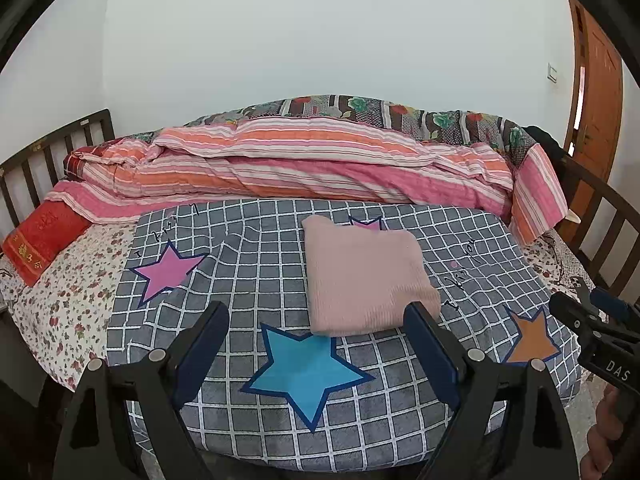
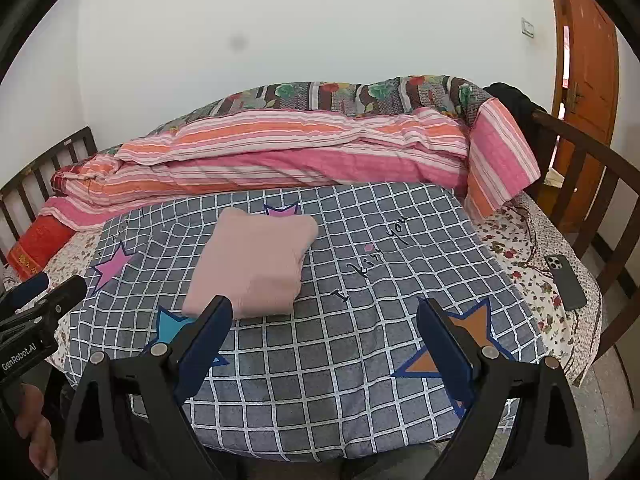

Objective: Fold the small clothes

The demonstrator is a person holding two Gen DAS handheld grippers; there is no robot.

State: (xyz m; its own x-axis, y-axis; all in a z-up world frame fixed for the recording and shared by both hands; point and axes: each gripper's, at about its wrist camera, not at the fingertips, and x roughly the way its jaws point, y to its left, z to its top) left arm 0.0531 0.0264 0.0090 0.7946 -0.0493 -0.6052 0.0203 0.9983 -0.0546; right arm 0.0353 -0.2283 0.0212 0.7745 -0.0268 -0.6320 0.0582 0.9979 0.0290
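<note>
Just ahead of both claws, on the grey checked blanket (image 1: 280, 272), lies the pink knit garment (image 1: 364, 276) — already folded into a compact, thick rectangle with squared edges and no loose sleeve or hem showing. From the left gripper (image 1: 316, 344) it sits forward and slightly toward the right finger, whose tip overlaps its near corner in the picture; whether they touch I cannot tell. From the right gripper (image 2: 324, 340) the same garment (image 2: 252, 264) lies forward and off to the left, its near edge close to the left fingertip.

Both claws stand wide apart and hold nothing; each hovers over the near part of the blanket, over the printed stars — a blue star (image 1: 308, 372) under the left one, an orange star (image 2: 448, 344) under the right.

Judging by the neat bundle, the folding of this piece looks finished or nearly so; what may remain is a last pressing flat or setting it aside. No other small clothes waiting to be folded are visible.

Beyond the garment a striped pink-and-orange quilt (image 1: 320, 160) is rolled along the far side of the bed, and a phone (image 2: 566, 280) lies far to the right of the right claw.
</note>
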